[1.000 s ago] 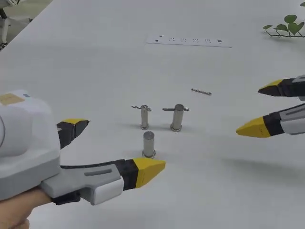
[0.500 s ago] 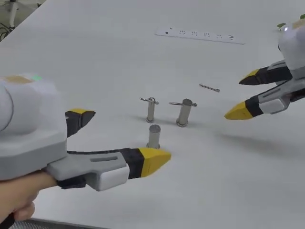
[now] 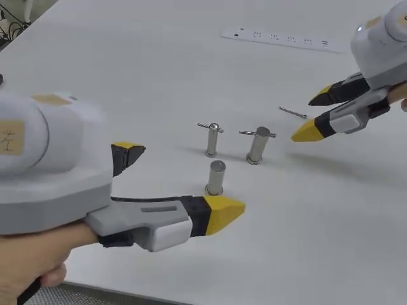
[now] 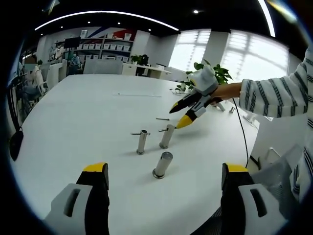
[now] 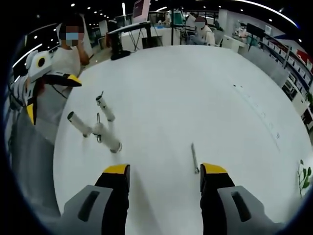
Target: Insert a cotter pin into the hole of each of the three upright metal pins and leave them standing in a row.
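three pins stand on the table (image 3: 127, 76). the front pin (image 3: 216, 177) is just ahead of the left claw (image 3: 184, 181), in line with the gap between its jaws. beyond it stand a second pin (image 3: 211, 140) and, to its right, a third pin (image 3: 257, 145) — each with a cotter pin through it. a loose cotter pin (image 3: 292, 112) lies flat just ahead of the right claw (image 3: 306, 117) — a power strip (image 3: 280, 39) lies well beyond.

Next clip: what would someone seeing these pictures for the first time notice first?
Three upright metal pins stand mid-table: the rear left pin and rear right pin are already pinned through the top, while the front pin is bare. A loose cotter pin lies by the tips of the open right gripper. The open left gripper looms large in the head view's foreground, beside the front pin.
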Action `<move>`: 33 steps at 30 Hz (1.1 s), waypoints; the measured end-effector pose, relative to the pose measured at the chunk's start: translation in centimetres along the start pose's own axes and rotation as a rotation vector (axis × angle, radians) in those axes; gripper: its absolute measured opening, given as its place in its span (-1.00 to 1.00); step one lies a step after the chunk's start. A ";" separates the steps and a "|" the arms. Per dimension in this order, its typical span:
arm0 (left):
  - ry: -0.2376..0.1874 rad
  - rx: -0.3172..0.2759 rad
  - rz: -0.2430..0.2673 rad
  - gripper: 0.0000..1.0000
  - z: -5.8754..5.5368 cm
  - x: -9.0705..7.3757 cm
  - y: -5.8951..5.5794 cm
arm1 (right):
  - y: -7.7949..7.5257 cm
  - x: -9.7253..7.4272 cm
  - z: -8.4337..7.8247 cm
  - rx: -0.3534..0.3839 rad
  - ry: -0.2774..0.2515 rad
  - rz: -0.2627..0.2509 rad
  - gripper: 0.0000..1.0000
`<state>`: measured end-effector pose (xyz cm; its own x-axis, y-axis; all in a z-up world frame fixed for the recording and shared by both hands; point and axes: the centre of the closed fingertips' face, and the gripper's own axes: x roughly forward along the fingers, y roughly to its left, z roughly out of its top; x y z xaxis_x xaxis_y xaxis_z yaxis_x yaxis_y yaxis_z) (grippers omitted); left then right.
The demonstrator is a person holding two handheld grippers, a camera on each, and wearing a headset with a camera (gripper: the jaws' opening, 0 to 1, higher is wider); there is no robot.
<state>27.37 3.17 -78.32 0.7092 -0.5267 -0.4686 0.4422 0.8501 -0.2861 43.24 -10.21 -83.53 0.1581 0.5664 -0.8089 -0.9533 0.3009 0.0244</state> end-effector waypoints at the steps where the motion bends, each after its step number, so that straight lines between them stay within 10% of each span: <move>1: 0.000 -0.002 0.000 0.92 0.0 0.0 0.0 | -0.1 0.1 0.0 -0.003 0.005 0.002 0.17; 33: 0.023 -0.030 0.027 0.86 -0.8 0.3 1.1 | -2.6 2.5 -1.2 -0.035 0.138 0.035 -0.31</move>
<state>27.68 3.92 -79.44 0.7078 -0.5039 -0.4950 0.4063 0.8637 -0.2982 45.81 -10.47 -86.33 0.0898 0.4642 -0.8811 -0.9664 0.2544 0.0355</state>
